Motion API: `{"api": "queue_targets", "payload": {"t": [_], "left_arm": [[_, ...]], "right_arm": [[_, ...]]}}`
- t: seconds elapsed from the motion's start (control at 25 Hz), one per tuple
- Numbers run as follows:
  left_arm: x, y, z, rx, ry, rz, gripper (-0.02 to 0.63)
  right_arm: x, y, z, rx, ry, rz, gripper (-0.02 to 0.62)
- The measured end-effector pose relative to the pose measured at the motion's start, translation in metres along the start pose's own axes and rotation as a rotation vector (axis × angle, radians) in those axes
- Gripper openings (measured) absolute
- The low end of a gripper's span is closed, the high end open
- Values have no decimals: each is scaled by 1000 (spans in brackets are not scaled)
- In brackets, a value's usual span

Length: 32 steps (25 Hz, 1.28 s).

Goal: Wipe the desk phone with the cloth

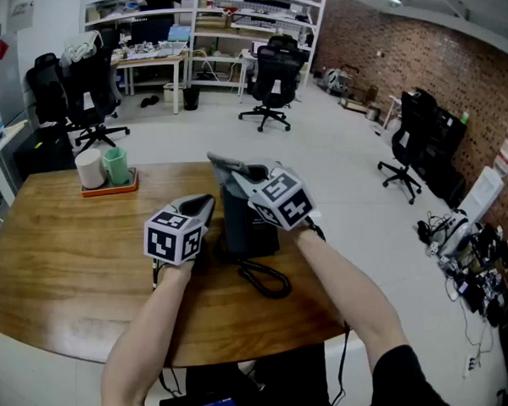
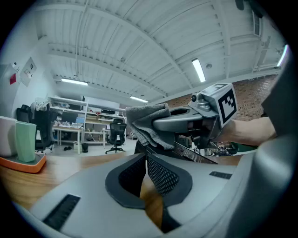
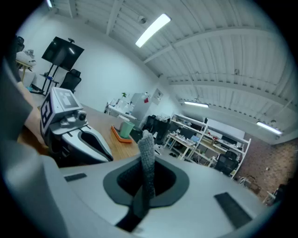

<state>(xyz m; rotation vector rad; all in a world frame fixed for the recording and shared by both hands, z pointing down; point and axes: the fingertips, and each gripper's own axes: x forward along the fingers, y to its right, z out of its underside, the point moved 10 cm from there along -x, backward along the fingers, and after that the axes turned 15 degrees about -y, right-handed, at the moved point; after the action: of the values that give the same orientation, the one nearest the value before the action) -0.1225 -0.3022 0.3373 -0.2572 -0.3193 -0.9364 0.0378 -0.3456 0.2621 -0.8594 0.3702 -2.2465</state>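
Your cloth [image 3: 148,155] looks like nubby grey knit, the desk phone [image 1: 243,228] is matt dark plastic, and the table [image 1: 62,267] is smooth grainy wood.

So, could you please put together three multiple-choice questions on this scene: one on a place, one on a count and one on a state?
1. Where does the orange tray stand?
A) on the floor
B) on the table, left of the desk phone
C) on top of the phone

2. How many cups stand on that tray?
A) one
B) two
C) four

3. What does the right gripper hold?
A) nothing, its jaws are wide apart
B) a pen
C) the grey cloth

Answers:
1 B: the head view shows the tray on the wood, off to the phone's left.
2 B: a white cup and a green cup stand side by side on it.
3 C: the right gripper view shows the jaws shut on the cloth.
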Motion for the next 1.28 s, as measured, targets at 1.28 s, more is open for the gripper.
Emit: {"api": "queue_targets", "payload": {"t": [1.28], "left_arm": [[-3, 0, 15, -2, -52, 7, 2]], "right_arm": [[8, 0, 0, -120, -97, 29, 25]]}}
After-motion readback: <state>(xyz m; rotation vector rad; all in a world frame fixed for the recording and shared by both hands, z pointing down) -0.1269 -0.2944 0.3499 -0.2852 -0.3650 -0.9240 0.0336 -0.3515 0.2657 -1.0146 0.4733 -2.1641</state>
